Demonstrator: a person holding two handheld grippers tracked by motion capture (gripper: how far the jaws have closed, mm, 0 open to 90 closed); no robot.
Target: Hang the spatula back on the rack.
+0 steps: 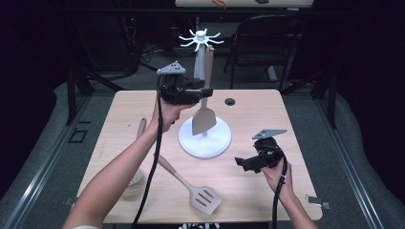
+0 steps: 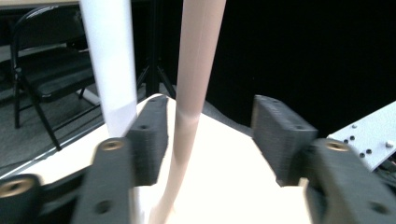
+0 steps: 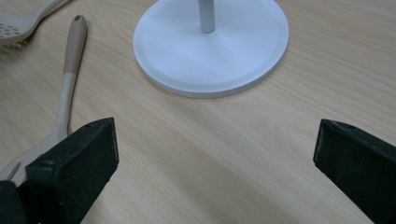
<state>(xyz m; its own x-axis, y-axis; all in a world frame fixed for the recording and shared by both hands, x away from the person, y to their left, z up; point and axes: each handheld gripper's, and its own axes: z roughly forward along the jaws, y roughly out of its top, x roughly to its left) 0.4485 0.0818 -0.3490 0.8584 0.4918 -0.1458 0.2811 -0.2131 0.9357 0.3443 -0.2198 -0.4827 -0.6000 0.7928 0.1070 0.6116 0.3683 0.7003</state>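
- I am holding my left tongs (image 1: 206, 90) up beside the rack (image 1: 205, 138), level with the handle of the spatula (image 1: 204, 119) that is hanging there.
- Those tongs are standing partly open: in the left gripper view the handle (image 2: 196, 70) is running upright between the two pads, close to one pad (image 2: 149, 135) and apart from the other (image 2: 275, 135), so I am not pinching it.
- The spatula is hanging blade down, its long axis nearly vertical, just beside the white pole (image 2: 112, 60); the blade is hovering over the round base (image 3: 210, 51).
- I cannot tell from here whether the handle's top is seated on one of the hooks (image 1: 200, 39).
- My right tongs (image 1: 243, 163) are resting low over the bench (image 1: 267, 114), jaws wide and empty, pointing toward the base.
- A slotted turner (image 1: 191, 188) is lying flat on the bench near me, handle pointing away and to my left, head nearest my edge; my right hand is the nearer one to its head.
- A slotted spoon (image 1: 138, 157) is lying partly under my left forearm.
- I am judging that the next pick turns on that turner's slant: the tongs would need to cross its handle (image 3: 70, 70), not run along it.
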